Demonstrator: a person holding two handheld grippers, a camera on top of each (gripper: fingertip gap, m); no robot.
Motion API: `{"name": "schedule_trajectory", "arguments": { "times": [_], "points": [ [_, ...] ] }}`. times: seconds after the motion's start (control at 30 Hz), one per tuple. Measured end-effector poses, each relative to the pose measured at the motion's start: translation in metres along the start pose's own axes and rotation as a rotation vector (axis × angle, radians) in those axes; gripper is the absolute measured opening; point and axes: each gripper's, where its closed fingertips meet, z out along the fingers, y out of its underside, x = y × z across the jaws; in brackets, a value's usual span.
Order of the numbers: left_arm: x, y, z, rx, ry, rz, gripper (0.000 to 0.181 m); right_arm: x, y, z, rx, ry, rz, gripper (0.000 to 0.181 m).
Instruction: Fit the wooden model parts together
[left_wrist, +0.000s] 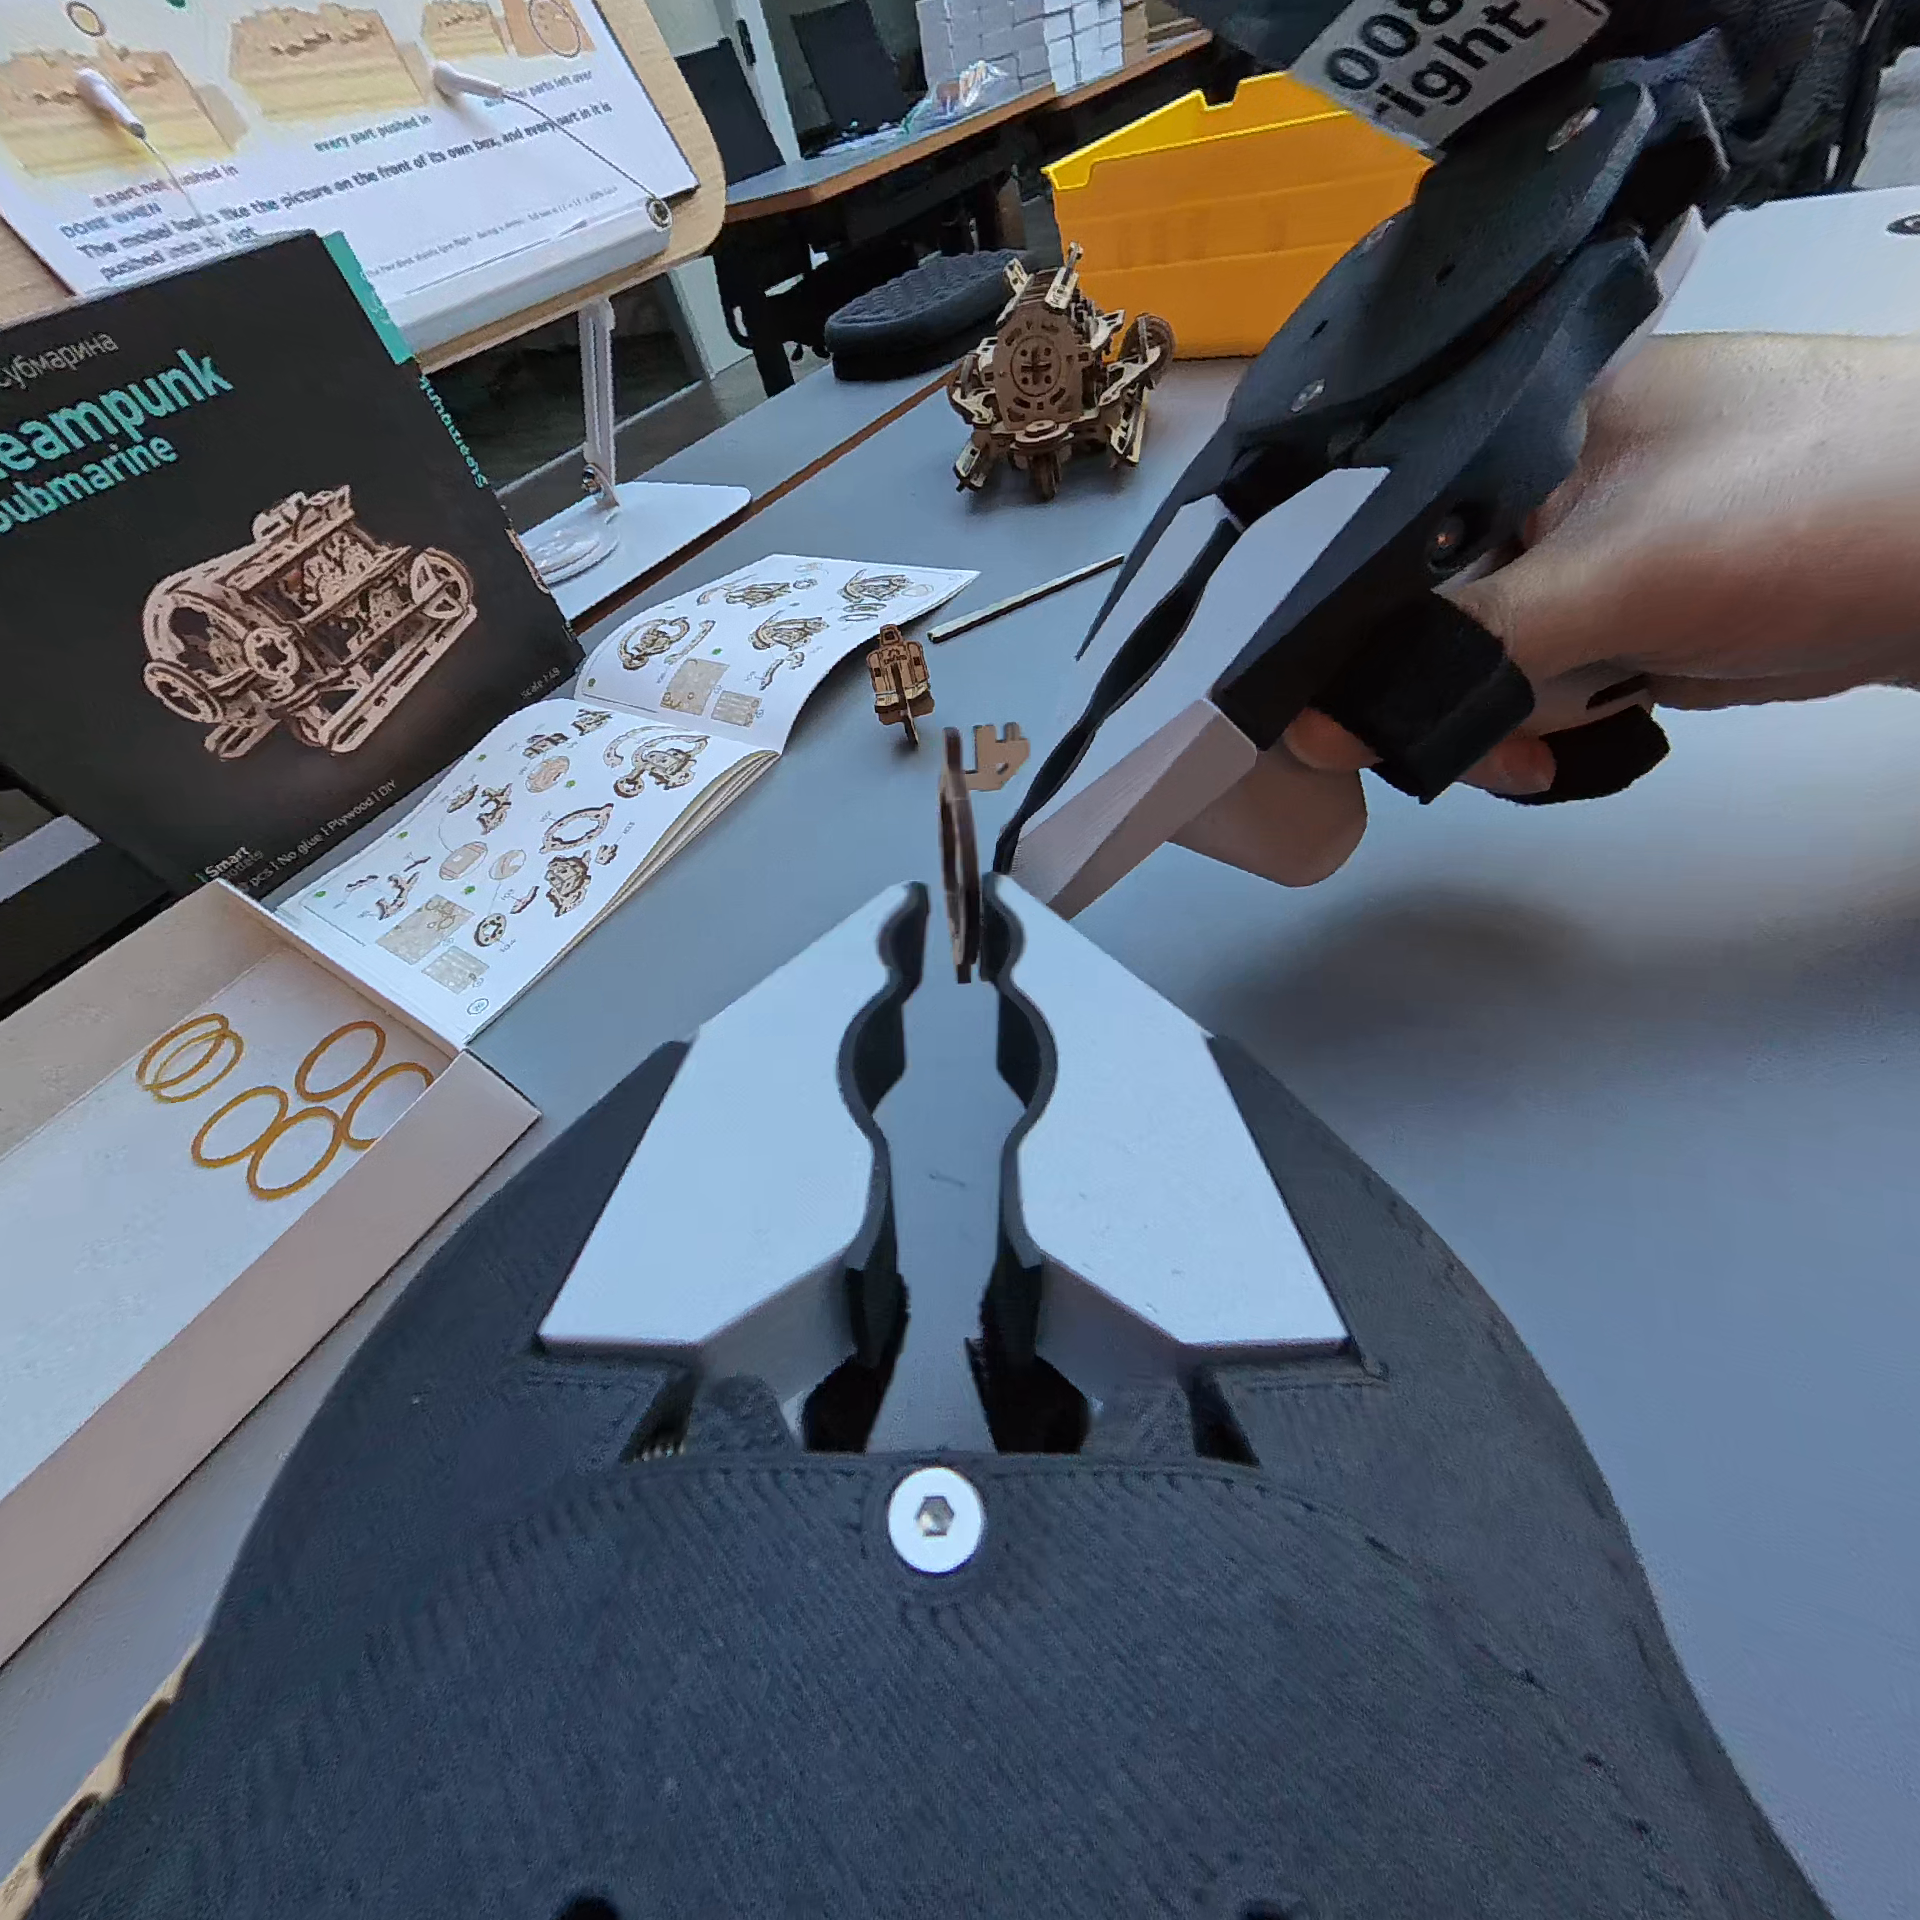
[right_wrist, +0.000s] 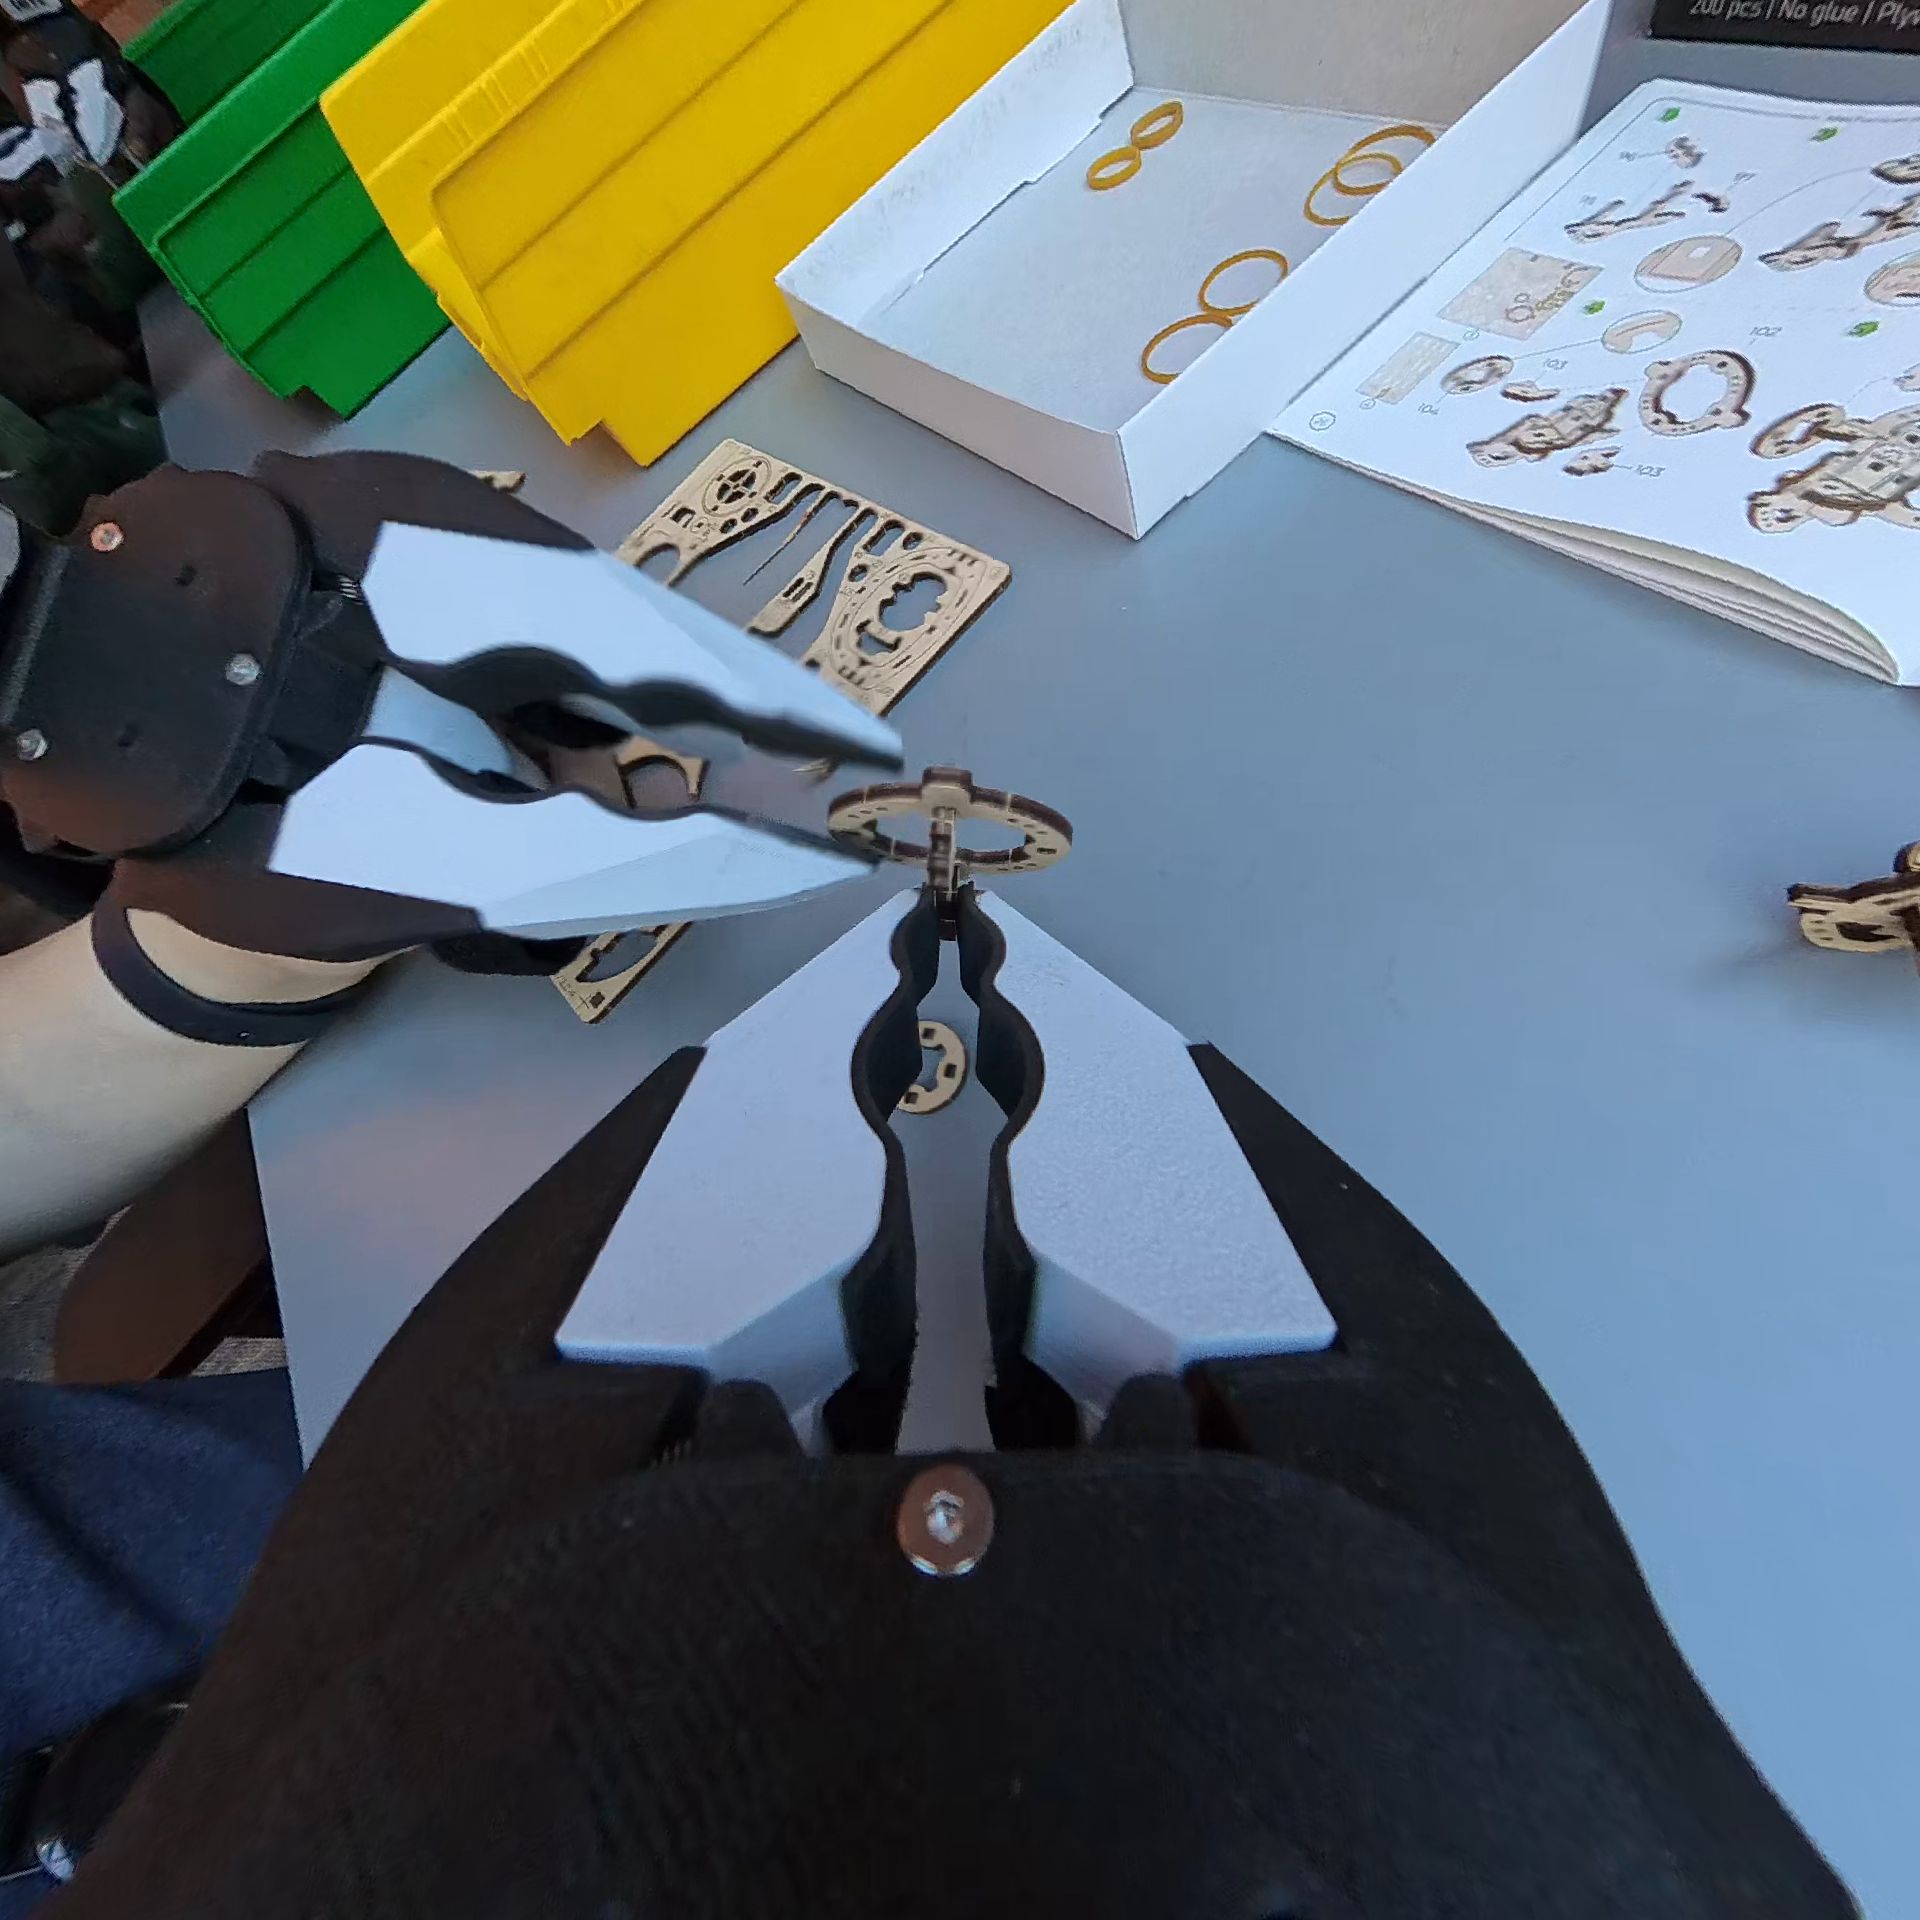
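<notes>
We are at a grey table (right_wrist: 1455, 831) in a workroom, with more tables behind it.

Much of the scene is cut off or hard to read. In the left wrist view the wooden ring (left_wrist: 958, 883) shows edge-on, so we cannot read its shape there. The right wrist view shows it as a flat, slotted ring (right_wrist: 951, 828) with a small cross piece (right_wrist: 942, 847) standing through its middle. The punched plywood sheet (right_wrist: 821, 582) is partly hidden behind the left gripper, a small wooden assembly (right_wrist: 1860, 914) is cut by the right edge, and a small gear-like piece (right_wrist: 932, 1067) shows only between the right gripper's fingers.

We count:
- five yellow rubber bands (right_wrist: 1236, 281) in the white tray (right_wrist: 977, 353)
- one open instruction booklet (left_wrist: 582, 790)
- one dark kit box (left_wrist: 260, 561)
- one built wooden model (left_wrist: 1049, 384) farther back
- two yellow bins (right_wrist: 623, 208) and two green bins (right_wrist: 260, 239)

The left gripper (left_wrist: 956, 914) reaches in from the left, its tips pinched on the ring's rim. The right gripper (right_wrist: 945, 902) comes from below and clamps the lower end of the cross piece. A hand (left_wrist: 1662, 540) wraps the right gripper's handle, and both hold the parts above the table.
</notes>
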Motion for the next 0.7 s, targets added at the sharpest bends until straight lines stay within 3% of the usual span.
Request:
{"name": "schedule_trajectory", "arguments": {
  "times": [0.03, 0.1, 0.17, 0.3, 0.47, 0.7],
  "points": [
    [-0.003, -0.002, -0.001, 0.012, -0.016, -0.023, 0.026, 0.003, 0.001, -0.001, 0.002, 0.014, 0.009, 0.0],
    [-0.006, -0.01, -0.009, 0.06, -0.003, -0.084, 0.051, 0.004, 0.004, -0.003, -0.006, 0.011, 0.056, 0.0],
    [-0.016, -0.023, -0.023, 0.135, -0.008, -0.148, 0.061, 0.002, 0.008, -0.004, -0.013, 0.01, 0.098, 0.0],
    [-0.057, -0.051, -0.057, 0.305, -0.082, -0.298, 0.057, -0.004, 0.02, -0.002, -0.079, 0.052, 0.083, 0.0],
    [-0.079, -0.044, -0.068, 0.265, -0.134, -0.302, 0.055, -0.003, 0.025, 0.004, -0.112, 0.076, 0.113, 0.0],
    [-0.081, -0.039, -0.079, 0.275, -0.167, -0.365, 0.047, -0.005, 0.032, 0.009, -0.154, 0.109, 0.099, 0.0]
  ]
}}
